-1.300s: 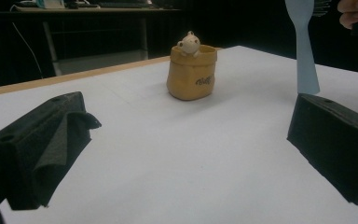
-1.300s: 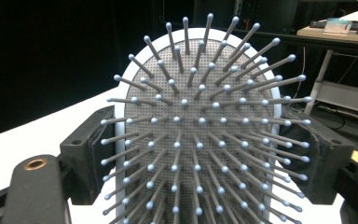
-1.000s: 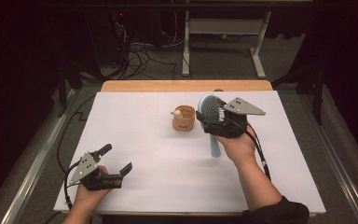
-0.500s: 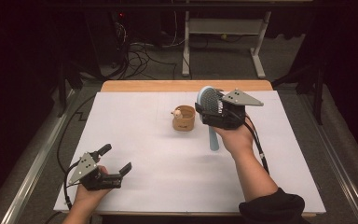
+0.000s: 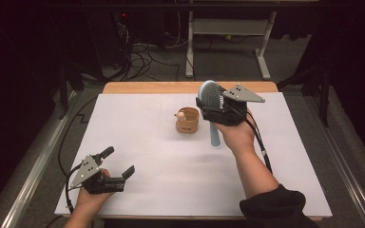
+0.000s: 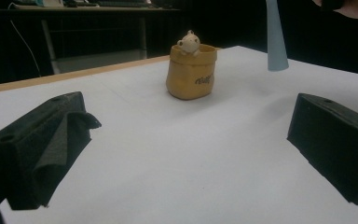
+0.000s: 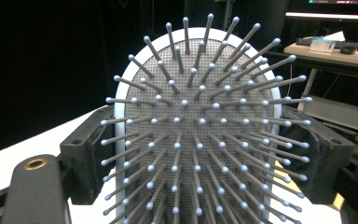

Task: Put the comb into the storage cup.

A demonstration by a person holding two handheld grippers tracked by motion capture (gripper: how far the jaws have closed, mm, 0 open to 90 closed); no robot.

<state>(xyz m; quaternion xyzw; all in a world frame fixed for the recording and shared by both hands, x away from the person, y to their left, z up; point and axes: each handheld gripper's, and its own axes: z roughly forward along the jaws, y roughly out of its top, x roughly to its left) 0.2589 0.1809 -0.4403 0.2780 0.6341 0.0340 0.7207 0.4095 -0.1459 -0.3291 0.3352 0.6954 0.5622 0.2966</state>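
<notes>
Right gripper [image 5: 208,105] clamps the blue hairbrush [image 5: 210,97] upright beside the tan pouch [image 5: 187,120], 1 small figure [image 5: 181,114] peeking out; left gripper [image 5: 119,164] sits wide open.

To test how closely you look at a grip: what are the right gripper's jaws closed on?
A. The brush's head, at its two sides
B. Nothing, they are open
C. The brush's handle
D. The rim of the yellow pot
A: in the right gripper view the right gripper has one jaw at each side of the brush head, bristles facing the camera; in the high view the handle hangs free beside the pot.
</notes>
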